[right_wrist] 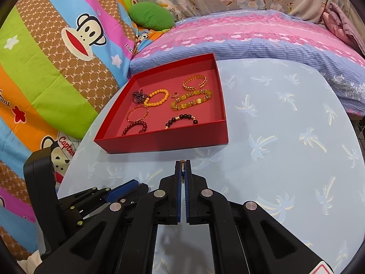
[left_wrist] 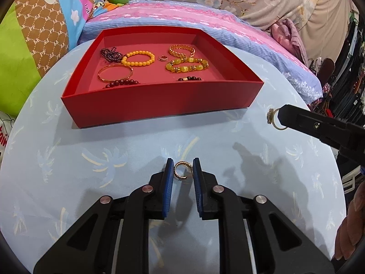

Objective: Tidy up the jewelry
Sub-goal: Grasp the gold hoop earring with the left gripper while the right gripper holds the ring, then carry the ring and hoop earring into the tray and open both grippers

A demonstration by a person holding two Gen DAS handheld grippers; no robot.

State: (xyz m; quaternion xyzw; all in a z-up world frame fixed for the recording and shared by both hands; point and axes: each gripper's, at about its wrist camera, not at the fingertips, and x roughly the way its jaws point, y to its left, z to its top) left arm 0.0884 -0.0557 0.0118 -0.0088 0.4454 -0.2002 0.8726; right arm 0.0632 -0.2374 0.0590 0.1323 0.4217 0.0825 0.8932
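Observation:
A red box sits on the light blue round table and holds several bracelets and a small ring. My left gripper is open around an open gold ring that lies on the table between its blue pads. My right gripper is shut on a gold ring with a flower top, held above the table to the right of the box. In the right wrist view only the ring's edge shows at the fingertips. The red box lies ahead of it, to the left.
The table stands against a bed with a pink and blue striped cover and a cartoon quilt. A green cushion lies behind the box. The left gripper's body shows low left in the right wrist view.

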